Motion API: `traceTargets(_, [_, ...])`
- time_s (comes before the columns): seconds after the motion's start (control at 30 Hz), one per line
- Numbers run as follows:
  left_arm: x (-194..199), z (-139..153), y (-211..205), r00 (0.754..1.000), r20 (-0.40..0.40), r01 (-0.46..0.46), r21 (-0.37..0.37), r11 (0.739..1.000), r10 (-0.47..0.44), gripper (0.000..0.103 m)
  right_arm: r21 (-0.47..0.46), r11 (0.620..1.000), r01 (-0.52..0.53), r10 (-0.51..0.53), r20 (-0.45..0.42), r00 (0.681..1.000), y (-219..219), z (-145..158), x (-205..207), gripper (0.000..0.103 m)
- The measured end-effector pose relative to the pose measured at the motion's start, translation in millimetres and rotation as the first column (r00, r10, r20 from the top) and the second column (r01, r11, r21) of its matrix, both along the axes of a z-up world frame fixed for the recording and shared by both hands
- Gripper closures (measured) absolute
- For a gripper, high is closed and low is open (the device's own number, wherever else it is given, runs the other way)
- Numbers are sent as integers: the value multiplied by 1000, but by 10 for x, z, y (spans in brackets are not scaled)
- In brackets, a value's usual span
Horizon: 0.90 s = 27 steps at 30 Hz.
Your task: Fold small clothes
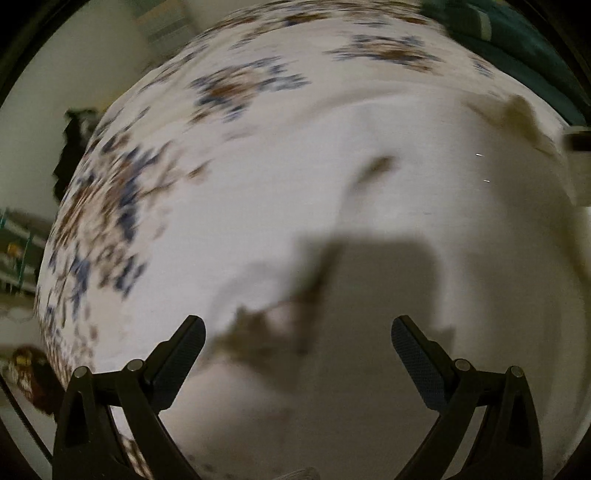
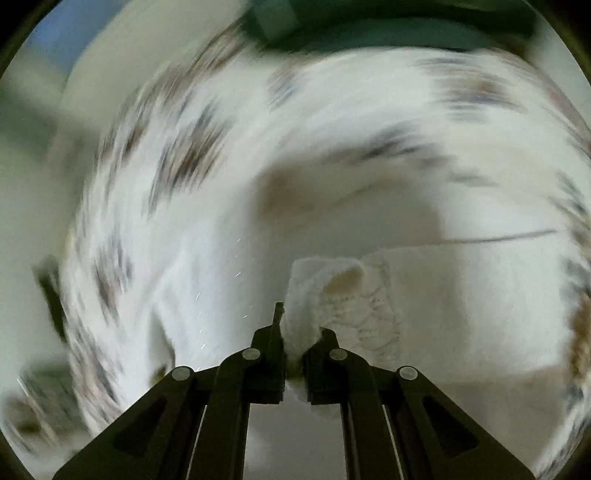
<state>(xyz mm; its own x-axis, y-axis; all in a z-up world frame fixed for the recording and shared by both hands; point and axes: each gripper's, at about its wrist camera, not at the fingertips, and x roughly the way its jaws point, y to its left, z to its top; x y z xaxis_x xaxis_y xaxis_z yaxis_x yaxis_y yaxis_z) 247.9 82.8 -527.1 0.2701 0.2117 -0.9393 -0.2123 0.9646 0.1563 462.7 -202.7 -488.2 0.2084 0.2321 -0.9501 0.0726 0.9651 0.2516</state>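
A white garment (image 1: 388,229) lies spread on a floral bedsheet (image 1: 240,85); both views are blurred by motion. My left gripper (image 1: 298,332) is open and empty just above the garment's near part, its shadow falling on the cloth. My right gripper (image 2: 295,332) is shut on a bunched white knitted edge of the garment (image 2: 325,291), lifted off the sheet. The rest of the white cloth (image 2: 461,295) trails to the right. In the left wrist view, the garment's far right corner (image 1: 524,114) is raised.
The white sheet with blue and brown flowers (image 2: 177,147) covers the bed. A dark green pillow or blanket (image 1: 517,33) lies at the far edge, also in the right wrist view (image 2: 369,26). The bed's left edge (image 1: 48,280) drops to the floor with dark items.
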Motion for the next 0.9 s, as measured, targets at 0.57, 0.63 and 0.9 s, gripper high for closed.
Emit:
traceTargets(0.57, [-838, 151, 1820, 946, -3, -320, -160, 934, 324, 0, 150, 987, -58, 83, -168, 982, 1162, -345, -284, 46])
traceTargets(0.63, [-1029, 173, 2051, 927, -12, -369, -192, 909, 374, 0, 137, 991, 1, 23, -177, 984, 804, -260, -535, 42])
traceTargets(0.9, [-1226, -644, 2314, 852, -193, -515, -476, 713, 486, 7, 68, 987, 147, -119, -310, 943, -65, -561, -1212, 42])
